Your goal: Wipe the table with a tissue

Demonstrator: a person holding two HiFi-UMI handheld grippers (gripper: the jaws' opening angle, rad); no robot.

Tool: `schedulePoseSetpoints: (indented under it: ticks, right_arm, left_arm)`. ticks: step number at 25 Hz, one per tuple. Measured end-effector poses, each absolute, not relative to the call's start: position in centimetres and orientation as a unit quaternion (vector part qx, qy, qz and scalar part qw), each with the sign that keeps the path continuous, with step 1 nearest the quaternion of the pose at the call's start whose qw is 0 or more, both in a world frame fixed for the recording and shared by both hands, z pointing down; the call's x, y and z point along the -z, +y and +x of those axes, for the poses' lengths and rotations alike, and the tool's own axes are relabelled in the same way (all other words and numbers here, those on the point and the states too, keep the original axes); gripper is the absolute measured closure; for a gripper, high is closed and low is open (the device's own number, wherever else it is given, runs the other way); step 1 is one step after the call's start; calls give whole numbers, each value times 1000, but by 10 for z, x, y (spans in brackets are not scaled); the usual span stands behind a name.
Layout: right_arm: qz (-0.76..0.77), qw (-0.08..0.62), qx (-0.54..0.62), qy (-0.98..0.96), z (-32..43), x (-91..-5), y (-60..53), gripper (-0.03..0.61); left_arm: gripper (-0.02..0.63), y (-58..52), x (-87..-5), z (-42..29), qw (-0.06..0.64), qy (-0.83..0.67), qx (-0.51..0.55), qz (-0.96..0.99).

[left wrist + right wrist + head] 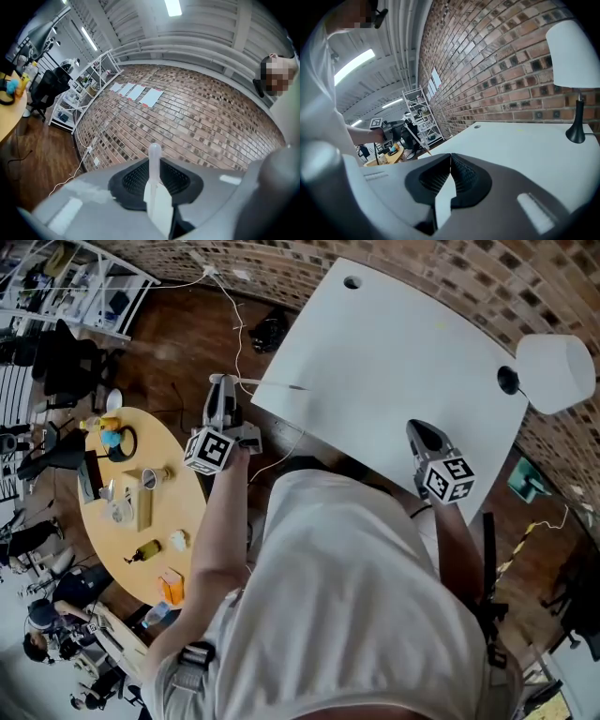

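The left tool (223,385) grips a thin stick (274,384) at the white counter's (394,343) far edge. The right tool (418,430), over the near edge, is closed on nothing. No tissue shows on the counter. The best move is probably to put the stick down and fetch a tissue with the empty tool. Count: two tools, one stick, one lamp (555,371), one white counter.

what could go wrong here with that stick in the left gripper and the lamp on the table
The left gripper is clamped on a thin stick that reaches over the table edge; it could snag there or slip out. The lamp stands at a corner of the table, so a wide sweep might knock it.
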State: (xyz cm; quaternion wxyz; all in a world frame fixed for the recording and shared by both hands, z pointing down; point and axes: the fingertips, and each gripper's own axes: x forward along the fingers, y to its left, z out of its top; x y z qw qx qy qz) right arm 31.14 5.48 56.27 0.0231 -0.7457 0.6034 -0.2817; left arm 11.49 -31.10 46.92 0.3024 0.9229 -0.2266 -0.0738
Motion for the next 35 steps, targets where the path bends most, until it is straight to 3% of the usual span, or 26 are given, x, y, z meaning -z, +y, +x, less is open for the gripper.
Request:
schedulePoseSetpoints:
  ticks: [13,26,35]
  right_arm:
    - [-748,24,288,598,310,-566,48,571]
    - [-791,31,278,544,319,-551,44,571]
    - [-811,32,278,513,323,-548,50,571]
  left_arm:
    - [540,-321,-459,131,305,-212,74,926]
    - [540,-365,-468,211,303,-178,66,934]
    - [540,-398,-470,229,306,-194,71,929]
